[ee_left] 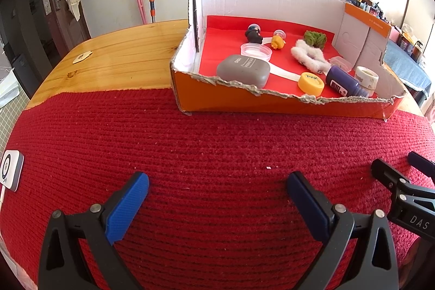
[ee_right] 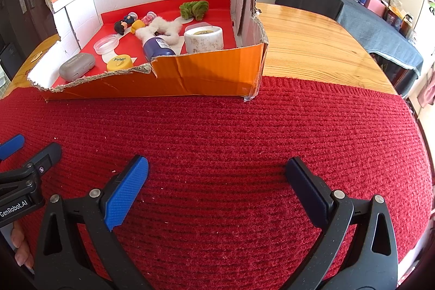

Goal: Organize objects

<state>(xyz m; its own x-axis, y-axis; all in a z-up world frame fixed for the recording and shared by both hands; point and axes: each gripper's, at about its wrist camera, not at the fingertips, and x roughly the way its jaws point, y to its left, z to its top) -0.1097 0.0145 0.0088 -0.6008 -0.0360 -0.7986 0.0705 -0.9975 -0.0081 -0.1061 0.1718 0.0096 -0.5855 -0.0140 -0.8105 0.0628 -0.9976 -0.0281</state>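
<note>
A: Both tools low in the foreground. The left tool (ee_left: 217, 185) has its blue fingers spread wide, nothing between them, hovering over the red mat (ee_left: 206, 143).

B: Same on the other side. The right tool (ee_right: 216, 170) is spread wide and empty above that mat, and the two tools sit side by side.

A: Past them, bare mat, then the cardboard box (ee_left: 272, 99) with its torn orange front wall, sitting at the mat's far edge on the wooden worktop (ee_left: 119, 56).

B: All the objects are inside that box, on its red lining. Nearest the front wall: a grey case (ee_left: 243, 70) on the left, a yellow lid (ee_left: 311, 83) next along, then a purple bottle (ee_left: 344, 80) lying on its side.

A: A roll of tape (ee_left: 367, 76) stands at the right end, just beside the bottle.

B: Behind those, a clear round dish (ee_left: 256, 50) and a fluffy white band (ee_left: 310, 56).

A: Farthest back, a dark figurine (ee_left: 254, 34), an orange figurine (ee_left: 277, 41) and a green fuzzy thing (ee_left: 315, 38), before the box's tall white back wall.
</note>
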